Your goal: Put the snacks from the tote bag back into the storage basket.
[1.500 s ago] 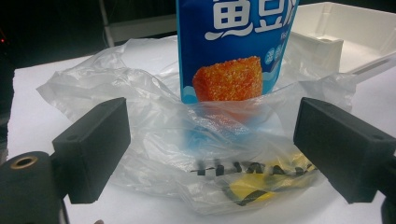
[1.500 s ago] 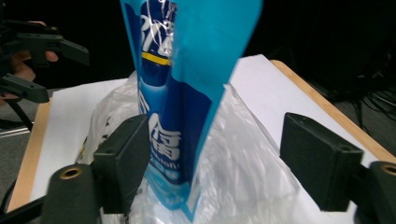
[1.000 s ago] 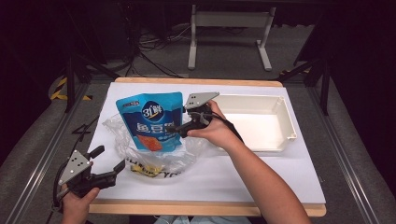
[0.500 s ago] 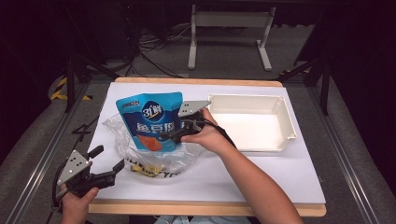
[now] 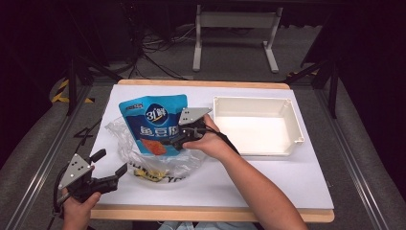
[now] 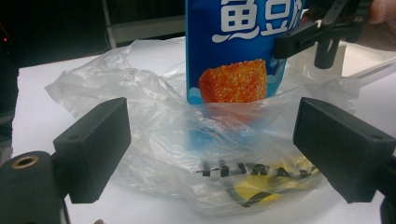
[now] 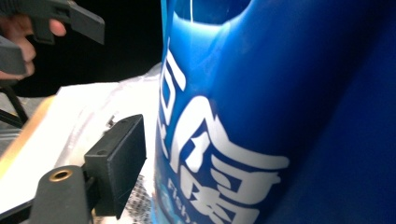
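Observation:
A blue snack pouch (image 5: pixel 152 123) with an orange picture stands upright with its bottom inside a crumpled clear plastic bag (image 5: pixel 125 143) at the table's middle left. My right gripper (image 5: pixel 172 141) reaches in from the right at the pouch's lower right edge. Its jaws have just been opening. In the right gripper view the pouch (image 7: pixel 280 116) lies between them, one pad (image 7: pixel 116 163) stands a sliver off it, and the other jaw is hidden. My left gripper (image 5: pixel 112 162) hovers open at the front left, facing the bag (image 6: pixel 140 140) and pouch (image 6: pixel 233 60).
An empty white tray (image 5: pixel 258 100) stands to the right of the pouch. A yellow and black item (image 5: pixel 148 175) lies flat inside the bag's front. The white table top ends in a wooden front edge (image 5: pixel 215 213) close behind my left hand.
My right gripper has come down and slightly left with the pouch, whose bottom sits lower in the bag. The left gripper has stayed where it was.

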